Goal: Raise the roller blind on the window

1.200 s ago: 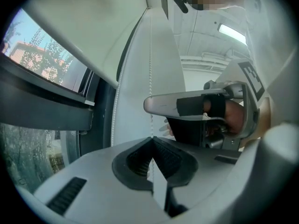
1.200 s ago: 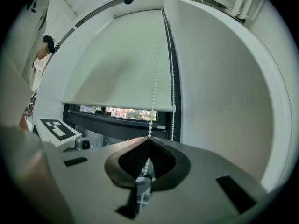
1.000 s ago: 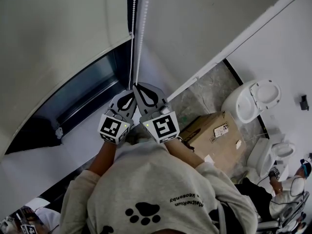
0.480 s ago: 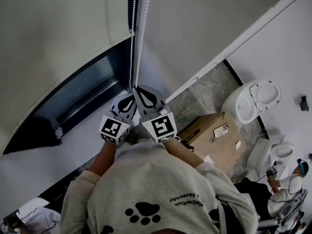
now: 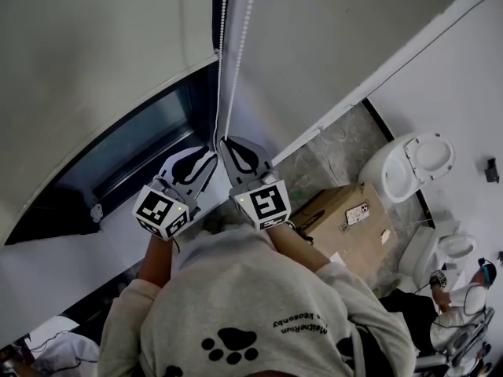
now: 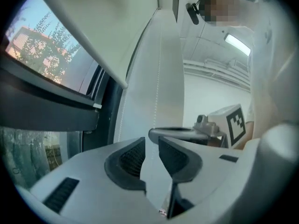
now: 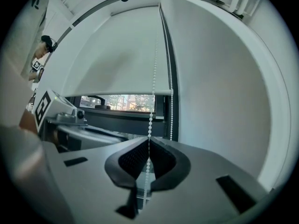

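By the window (image 5: 145,144), the left tongs (image 5: 203,159) have just opened, let go of the bead cord (image 5: 236,61) and slid aside. The right tongs (image 5: 229,142) stay clenched on it. The blind (image 5: 94,45) hangs partway down, so it likely needs more pulls.

I'm looking into a bare white storeroom, I think — toilets (image 5: 409,163) and a box (image 5: 346,220) stand on stone floor (image 5: 330,151).

**Chain's Ends Out of Sight**

Above the fingers (image 7: 132,160) of the right gripper (image 7: 148,149), the bead chain (image 7: 152,97) ran off the head view's top edge. Below them it vanished behind the gripper's body. That edge also cut off the roller blind (image 5: 78,53).
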### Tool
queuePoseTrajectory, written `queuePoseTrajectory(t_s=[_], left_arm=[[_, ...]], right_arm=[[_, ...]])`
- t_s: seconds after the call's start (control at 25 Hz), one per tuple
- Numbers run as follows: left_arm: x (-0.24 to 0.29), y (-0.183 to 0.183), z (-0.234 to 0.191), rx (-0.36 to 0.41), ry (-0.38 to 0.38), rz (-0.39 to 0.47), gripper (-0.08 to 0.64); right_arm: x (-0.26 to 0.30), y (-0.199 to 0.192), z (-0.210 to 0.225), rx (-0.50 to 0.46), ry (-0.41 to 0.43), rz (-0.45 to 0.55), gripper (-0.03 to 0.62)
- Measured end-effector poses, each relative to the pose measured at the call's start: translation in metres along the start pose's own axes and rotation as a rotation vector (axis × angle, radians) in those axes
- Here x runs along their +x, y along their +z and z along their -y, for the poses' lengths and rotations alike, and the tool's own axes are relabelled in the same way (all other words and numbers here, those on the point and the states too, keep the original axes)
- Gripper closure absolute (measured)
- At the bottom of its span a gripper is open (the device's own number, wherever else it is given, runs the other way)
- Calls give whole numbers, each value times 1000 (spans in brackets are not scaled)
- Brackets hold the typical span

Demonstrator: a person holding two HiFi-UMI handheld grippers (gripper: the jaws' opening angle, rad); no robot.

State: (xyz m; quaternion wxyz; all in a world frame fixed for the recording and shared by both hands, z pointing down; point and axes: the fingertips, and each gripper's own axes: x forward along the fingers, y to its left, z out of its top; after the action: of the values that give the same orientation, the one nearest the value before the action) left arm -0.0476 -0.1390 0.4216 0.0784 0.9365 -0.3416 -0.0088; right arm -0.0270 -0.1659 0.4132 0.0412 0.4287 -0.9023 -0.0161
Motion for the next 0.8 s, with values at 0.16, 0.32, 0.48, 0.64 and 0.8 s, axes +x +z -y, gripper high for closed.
queuePoseTrajectory(t_s=[0.16, 0.32, 0.48, 0.64, 0.8], left_arm=[[0, 47, 8, 13, -28, 58, 454], [8, 95, 19, 75, -57, 89, 448], [23, 120, 27, 129, -82, 72, 463], [34, 124, 25, 149, -71, 41, 463], [36, 125, 21, 162, -52, 30, 502]], right_arm=[[0, 0, -2, -3, 5, 0, 583], [-1, 0, -5, -5, 12, 1, 583], [-2, 2, -6, -7, 17, 1, 583], [-4, 3, -8, -11, 22, -2, 583], [-4, 2, -9, -13, 23, -6, 583]])
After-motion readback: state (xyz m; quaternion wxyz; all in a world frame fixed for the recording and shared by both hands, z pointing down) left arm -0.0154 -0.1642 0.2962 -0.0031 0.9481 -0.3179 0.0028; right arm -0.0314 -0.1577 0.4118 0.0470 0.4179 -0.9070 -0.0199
